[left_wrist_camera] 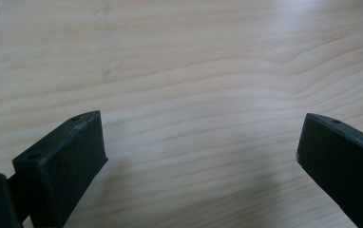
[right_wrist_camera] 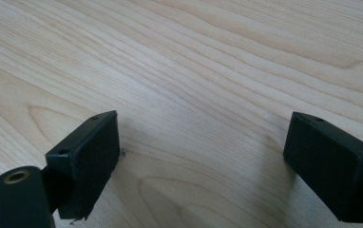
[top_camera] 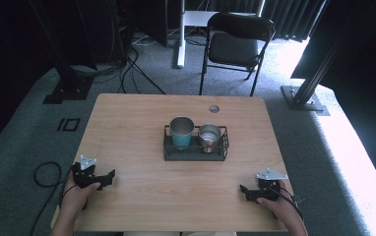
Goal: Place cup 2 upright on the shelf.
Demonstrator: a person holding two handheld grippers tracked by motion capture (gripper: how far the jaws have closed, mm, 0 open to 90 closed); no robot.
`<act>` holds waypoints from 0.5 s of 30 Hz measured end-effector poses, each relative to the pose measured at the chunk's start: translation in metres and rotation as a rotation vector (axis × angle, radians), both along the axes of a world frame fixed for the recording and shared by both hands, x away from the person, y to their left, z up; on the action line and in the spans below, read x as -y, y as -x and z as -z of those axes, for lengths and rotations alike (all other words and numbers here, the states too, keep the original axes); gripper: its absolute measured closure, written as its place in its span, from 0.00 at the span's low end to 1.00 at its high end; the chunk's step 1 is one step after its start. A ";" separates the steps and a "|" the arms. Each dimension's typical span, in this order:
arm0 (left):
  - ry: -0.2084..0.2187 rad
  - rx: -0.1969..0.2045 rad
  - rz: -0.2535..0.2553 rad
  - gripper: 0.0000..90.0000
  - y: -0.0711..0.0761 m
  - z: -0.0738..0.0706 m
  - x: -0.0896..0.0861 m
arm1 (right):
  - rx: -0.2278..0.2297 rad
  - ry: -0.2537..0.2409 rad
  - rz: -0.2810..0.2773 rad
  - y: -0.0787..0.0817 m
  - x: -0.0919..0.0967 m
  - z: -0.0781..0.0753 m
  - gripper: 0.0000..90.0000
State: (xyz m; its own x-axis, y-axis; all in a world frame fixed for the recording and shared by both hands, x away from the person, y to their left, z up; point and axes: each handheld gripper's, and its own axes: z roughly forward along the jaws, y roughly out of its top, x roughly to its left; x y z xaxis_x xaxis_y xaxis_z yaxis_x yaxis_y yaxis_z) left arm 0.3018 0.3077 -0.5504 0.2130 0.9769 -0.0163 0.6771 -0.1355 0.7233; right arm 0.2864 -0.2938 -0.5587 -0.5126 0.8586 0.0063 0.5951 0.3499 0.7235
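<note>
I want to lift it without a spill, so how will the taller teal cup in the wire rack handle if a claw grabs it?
The teal cup looks like thin metal, so probably stiff and light. Its smooth wall may be slippery. It stands taller than the rack, so a sideways push might tip it against the shorter silver cup.

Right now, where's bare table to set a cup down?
Bare wood between the left gripper and right gripper, in front of the rack. Both side strips beside it are free too. Crowded inside the rack: teal cup, steel cup.
</note>
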 end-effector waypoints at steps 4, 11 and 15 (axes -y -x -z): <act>-0.007 -0.029 -0.053 0.03 0.001 0.002 -0.006 | 0.000 0.000 0.000 0.000 0.000 0.000 0.12; -0.030 -0.051 -0.139 0.03 0.002 0.005 -0.016 | 0.000 0.000 0.000 0.000 0.000 0.000 0.12; -0.029 -0.045 -0.154 0.03 0.003 0.006 -0.017 | 0.000 0.000 0.000 0.000 0.000 0.000 0.12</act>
State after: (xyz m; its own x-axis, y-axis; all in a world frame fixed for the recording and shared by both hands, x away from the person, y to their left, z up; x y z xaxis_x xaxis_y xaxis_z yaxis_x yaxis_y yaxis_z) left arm 0.2992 0.3245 -0.5562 0.0603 0.9982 0.0064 0.7229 -0.0481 0.6893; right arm 0.2863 -0.2938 -0.5587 -0.5126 0.8586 0.0061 0.5949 0.3500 0.7236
